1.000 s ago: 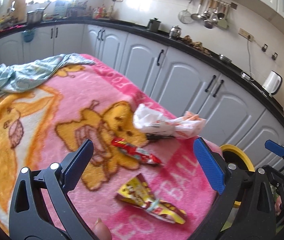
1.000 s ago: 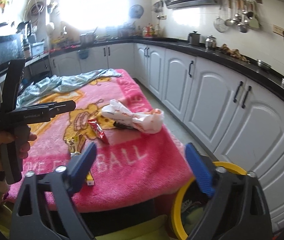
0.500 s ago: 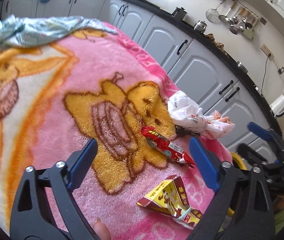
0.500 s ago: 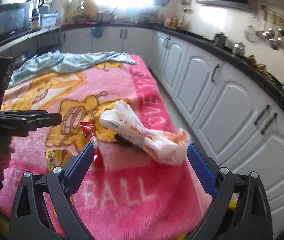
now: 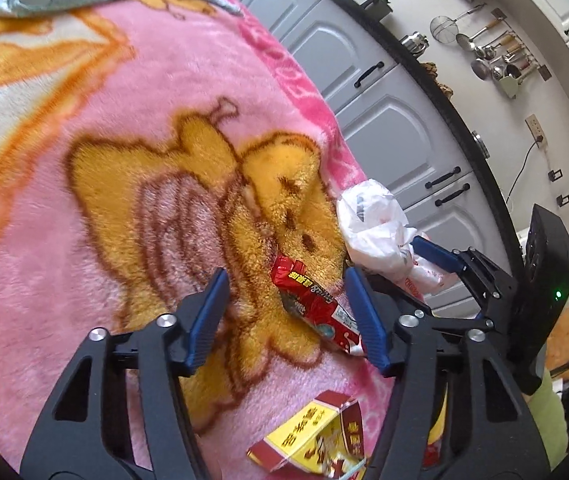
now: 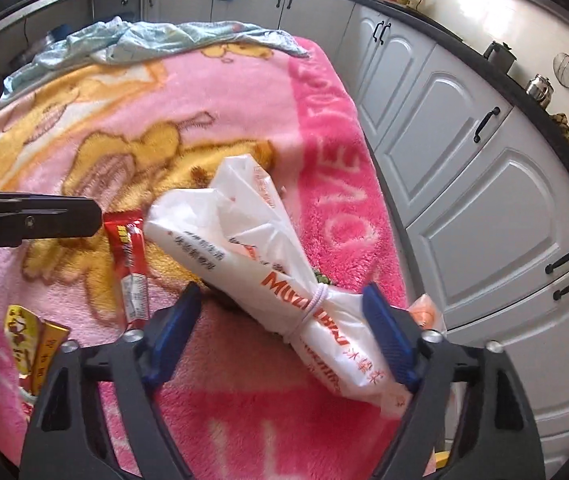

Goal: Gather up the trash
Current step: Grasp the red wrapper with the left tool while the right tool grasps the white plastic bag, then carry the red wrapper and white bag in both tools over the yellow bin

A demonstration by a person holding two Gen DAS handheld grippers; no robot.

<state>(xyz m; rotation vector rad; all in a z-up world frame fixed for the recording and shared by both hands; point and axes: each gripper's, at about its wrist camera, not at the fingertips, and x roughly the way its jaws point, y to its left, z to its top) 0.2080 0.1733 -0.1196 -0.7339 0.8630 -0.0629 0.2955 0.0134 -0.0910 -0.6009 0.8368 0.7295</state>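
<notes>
A crumpled white plastic bag with orange lettering, cinched near one end by a pale rubber band, lies on the pink cartoon blanket covering the tabletop. The right tongs straddle its tied neck, closing, pads not yet pressing. Beside it lies a red snack wrapper, long and glossy; the left tongs are narrowing around it, one pad just beside its lower end. A torn yellow-and-red packet lies near the blanket's edge.
</notes>
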